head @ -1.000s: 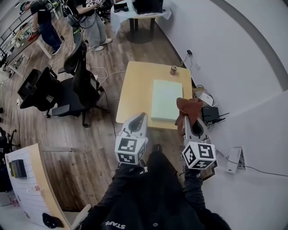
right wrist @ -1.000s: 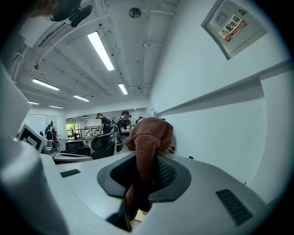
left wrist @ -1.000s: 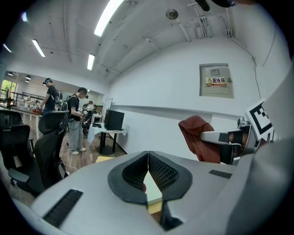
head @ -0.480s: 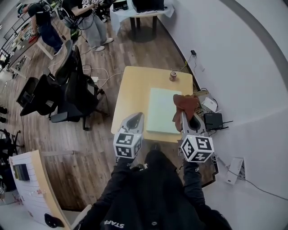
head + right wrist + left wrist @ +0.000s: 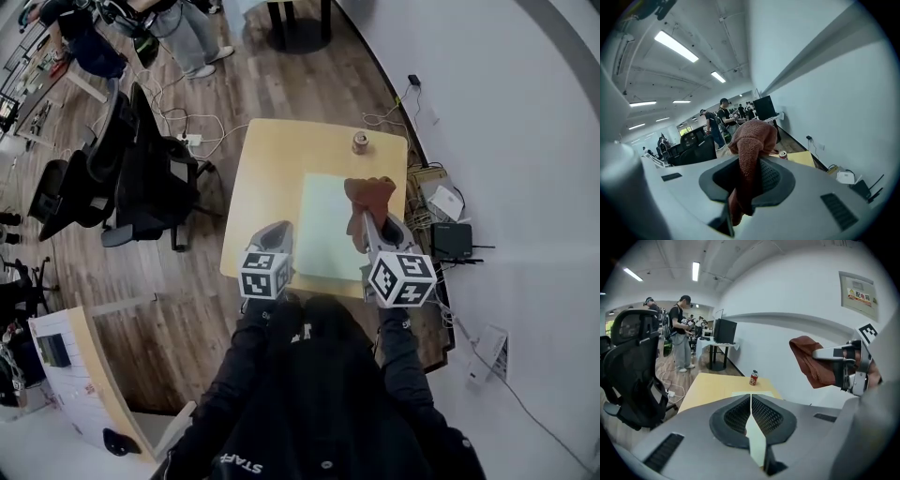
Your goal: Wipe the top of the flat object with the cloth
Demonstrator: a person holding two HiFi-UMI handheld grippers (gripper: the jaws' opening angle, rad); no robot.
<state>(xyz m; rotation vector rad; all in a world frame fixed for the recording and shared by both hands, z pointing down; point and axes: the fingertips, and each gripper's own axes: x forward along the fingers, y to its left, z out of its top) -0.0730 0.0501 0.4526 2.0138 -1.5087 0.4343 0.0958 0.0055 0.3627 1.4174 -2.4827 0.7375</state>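
Note:
A pale green flat board lies on the right half of a light wooden table. My right gripper hangs above the board's right side, shut on a rust-brown cloth that bunches past its tips. The same cloth fills the right gripper view, and the left gripper view catches the cloth at its right edge. My left gripper hovers over the table's near left part, jaws pressed together with nothing between them. The board shows faintly beyond them.
A small drink can stands at the table's far edge, near the board's far end. Black office chairs crowd the left of the table. A white wall runs along the right, with cables and boxes on the floor. People stand far off.
Both grippers have moved forward over the table. The right one has carried the cloth from the board's near right corner to above its right side. The view has tilted further down.

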